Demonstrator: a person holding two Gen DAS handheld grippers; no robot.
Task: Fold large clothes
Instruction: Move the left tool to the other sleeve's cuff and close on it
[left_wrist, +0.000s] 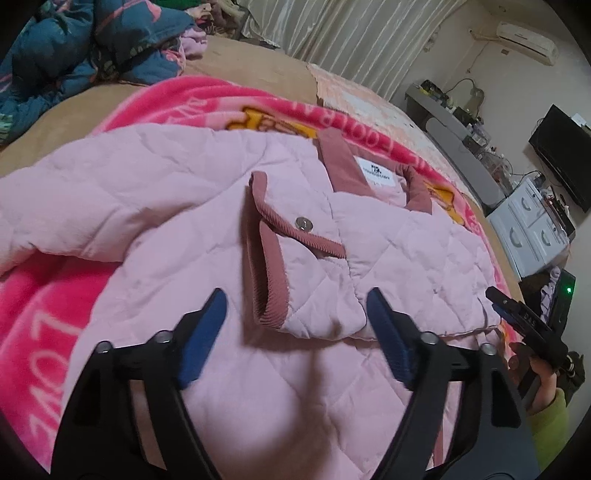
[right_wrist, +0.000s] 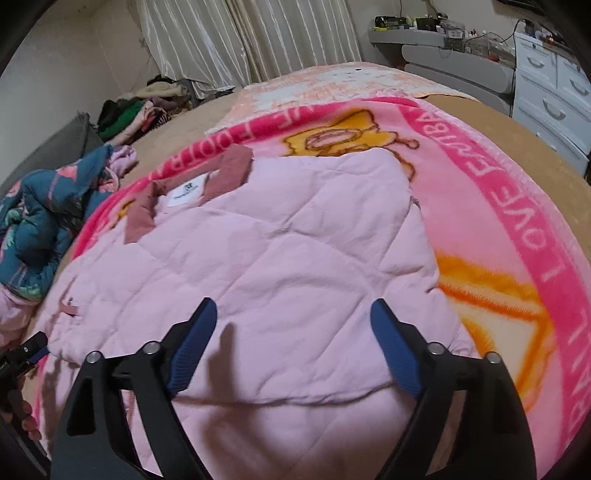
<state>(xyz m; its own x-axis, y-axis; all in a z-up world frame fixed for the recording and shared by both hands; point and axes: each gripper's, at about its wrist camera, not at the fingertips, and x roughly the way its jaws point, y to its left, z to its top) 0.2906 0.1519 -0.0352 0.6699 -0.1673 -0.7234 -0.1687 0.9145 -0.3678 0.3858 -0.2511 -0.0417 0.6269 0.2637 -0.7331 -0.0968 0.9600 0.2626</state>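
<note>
A pale pink quilted jacket (left_wrist: 192, 206) with a dusty-rose corduroy collar (left_wrist: 341, 162) lies spread on a bright pink blanket (left_wrist: 44, 295). A sleeve with a rose cuff (left_wrist: 269, 258) and a metal snap (left_wrist: 303, 223) is folded across its front. My left gripper (left_wrist: 295, 301) hovers open just above that sleeve end, nothing between its blue pads. In the right wrist view the jacket (right_wrist: 288, 236) fills the middle, collar (right_wrist: 236, 162) at the far left. My right gripper (right_wrist: 293, 310) stands open over the jacket's near part, holding nothing. The right gripper (left_wrist: 496, 297) also shows at the right edge.
The blanket (right_wrist: 517, 206) covers a tan bed (right_wrist: 535, 136). A rumpled blue patterned quilt (left_wrist: 74, 48) lies at the bed's far corner, a clothes pile (right_wrist: 136, 110) beyond it. White drawers (right_wrist: 554, 96), a grey shelf (left_wrist: 461, 136) and curtains (left_wrist: 351, 33) line the walls.
</note>
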